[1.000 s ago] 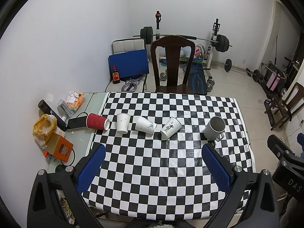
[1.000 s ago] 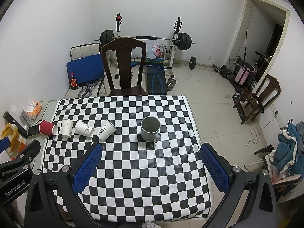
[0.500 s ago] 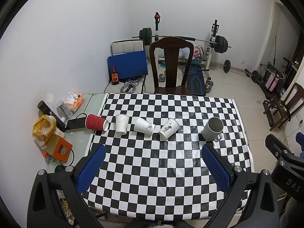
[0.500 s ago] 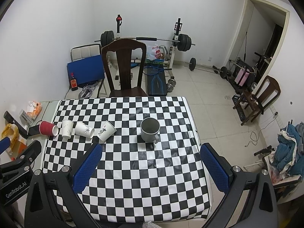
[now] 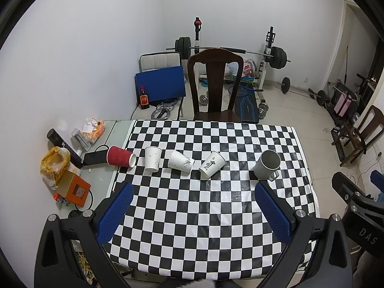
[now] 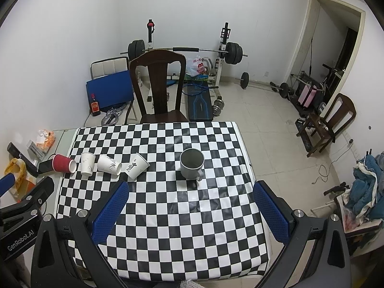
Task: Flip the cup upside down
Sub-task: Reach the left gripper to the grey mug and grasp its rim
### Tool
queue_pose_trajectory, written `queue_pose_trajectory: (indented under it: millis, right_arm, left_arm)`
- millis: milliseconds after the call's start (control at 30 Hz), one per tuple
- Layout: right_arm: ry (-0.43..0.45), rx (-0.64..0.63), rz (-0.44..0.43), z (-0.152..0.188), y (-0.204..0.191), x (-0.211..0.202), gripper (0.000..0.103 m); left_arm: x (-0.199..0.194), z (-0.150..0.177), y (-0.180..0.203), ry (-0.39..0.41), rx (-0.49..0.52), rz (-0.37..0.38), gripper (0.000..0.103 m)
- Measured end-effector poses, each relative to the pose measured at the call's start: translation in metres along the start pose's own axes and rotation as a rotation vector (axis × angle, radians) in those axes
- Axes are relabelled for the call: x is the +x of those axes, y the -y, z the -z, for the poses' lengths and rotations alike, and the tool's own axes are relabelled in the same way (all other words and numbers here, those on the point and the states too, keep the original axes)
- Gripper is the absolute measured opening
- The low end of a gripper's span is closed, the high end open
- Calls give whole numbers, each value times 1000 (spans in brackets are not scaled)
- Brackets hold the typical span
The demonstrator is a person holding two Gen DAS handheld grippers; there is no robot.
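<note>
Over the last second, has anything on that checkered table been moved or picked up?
Nothing was picked up or let go. Only the cameras drifted a little: in the left view the scene slid slightly up the picture. The mug stands upright, the paper cups and the red cup lie where they were, and both hand-held grippers, left and right, are open and empty above the table as before.

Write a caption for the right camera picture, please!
Open right gripper above a checkered table with a grey mug and four paper cups.
</note>
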State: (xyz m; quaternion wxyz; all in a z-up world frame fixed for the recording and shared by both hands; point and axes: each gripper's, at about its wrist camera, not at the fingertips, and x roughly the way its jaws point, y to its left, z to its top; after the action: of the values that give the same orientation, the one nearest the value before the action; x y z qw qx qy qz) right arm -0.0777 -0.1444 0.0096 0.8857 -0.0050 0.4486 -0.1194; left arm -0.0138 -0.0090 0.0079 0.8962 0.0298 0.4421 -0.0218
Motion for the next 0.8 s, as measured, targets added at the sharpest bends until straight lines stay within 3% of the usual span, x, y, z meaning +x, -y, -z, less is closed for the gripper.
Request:
queue_pose_trajectory:
  millis: [167, 267, 500, 633, 800]
  right_arm:
    - [-15, 66, -3, -4, 9, 17, 103]
    - [-51, 98, 27, -1, 25, 50, 103]
    - [-261, 177, 114, 44, 79, 191, 103]
    - [-343, 219, 118, 77, 106, 266, 103]
    - [-372, 243, 111, 106, 128, 337, 103]
  left_arm:
    - [20, -7, 12, 27, 23, -9, 103]
    - [63, -12, 29, 11, 72, -20, 103]
    - [194, -2, 76, -105, 198, 84, 103]
    - [253, 14, 116, -85, 250, 165, 103]
    - [312, 30, 167, -27, 346, 245, 99]
